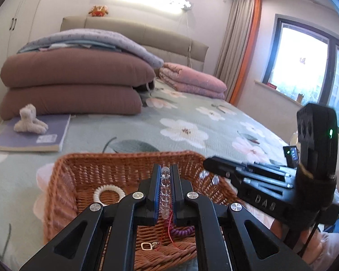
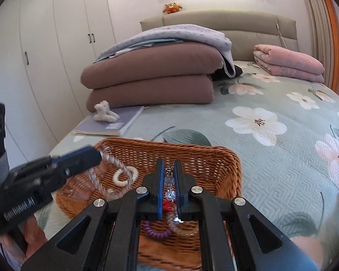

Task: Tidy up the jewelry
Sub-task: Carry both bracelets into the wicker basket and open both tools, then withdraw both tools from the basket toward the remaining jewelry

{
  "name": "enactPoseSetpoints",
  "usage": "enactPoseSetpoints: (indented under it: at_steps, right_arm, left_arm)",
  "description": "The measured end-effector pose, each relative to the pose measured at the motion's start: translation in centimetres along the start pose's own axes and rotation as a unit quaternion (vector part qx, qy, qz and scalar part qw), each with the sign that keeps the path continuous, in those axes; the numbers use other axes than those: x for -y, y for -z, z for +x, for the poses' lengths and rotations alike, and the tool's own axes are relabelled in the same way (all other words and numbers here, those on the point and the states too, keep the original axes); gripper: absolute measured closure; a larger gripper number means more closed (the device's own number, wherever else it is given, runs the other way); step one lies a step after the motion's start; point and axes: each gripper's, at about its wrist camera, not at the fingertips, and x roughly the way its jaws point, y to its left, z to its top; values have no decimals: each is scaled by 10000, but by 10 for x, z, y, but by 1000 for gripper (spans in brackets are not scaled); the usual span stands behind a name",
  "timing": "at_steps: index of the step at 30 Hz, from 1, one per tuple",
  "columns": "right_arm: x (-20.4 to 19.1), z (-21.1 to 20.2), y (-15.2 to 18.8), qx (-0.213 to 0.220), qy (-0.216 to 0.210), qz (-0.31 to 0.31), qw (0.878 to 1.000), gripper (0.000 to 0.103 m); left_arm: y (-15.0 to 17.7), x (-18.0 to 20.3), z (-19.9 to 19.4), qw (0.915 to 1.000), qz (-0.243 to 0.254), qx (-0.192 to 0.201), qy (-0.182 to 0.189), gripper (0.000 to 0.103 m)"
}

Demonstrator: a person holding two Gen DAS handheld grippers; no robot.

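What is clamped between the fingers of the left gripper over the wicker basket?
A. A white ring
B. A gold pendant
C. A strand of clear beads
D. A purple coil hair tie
C: in the left wrist view the left gripper is shut on a strand of clear beads, while the purple coil and white ring lie in the basket.

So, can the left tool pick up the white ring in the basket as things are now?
Probably not yet. The left tool is shut on a clear bead bracelet, so its jaws are occupied. The white ring lies uncovered in the basket, just left of the tool.
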Motion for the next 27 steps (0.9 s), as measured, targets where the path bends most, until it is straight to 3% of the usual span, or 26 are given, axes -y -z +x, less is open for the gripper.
enactPoseSetpoints:
  at_steps: [11, 17, 19, 20, 21, 22, 27]
  right_arm:
    - [23, 38, 17, -621, 288, 202, 9975, 93]
    - [34, 35, 21, -546, 258, 396, 9974, 92]
    - [38, 34, 21, -574, 213, 502, 9969, 84]
    - [41, 33, 21, -607, 180, 585, 9963, 78]
    - [42, 31, 20, -620, 141, 643, 9959, 62]
    - [44, 28, 21, -613, 107, 699, 9956, 59]
    - [35, -10, 19, -340, 160, 578, 9976, 59]
  left_arm:
    - [28, -18, 34, 9980, -465, -429, 56, 96]
    - [30, -24, 32, 9977, -531, -424, -20, 95]
    - [30, -24, 30, 9976, -535, -443, 3, 88]
    - [31, -24, 27, 9976, -534, -437, 13, 68]
    - [32, -24, 23, 9978, -532, -404, -21, 35]
    - [33, -24, 15, 9980, -543, -302, -129, 26]
    - [30, -20, -42, 9990, -371, 81, -226, 25]
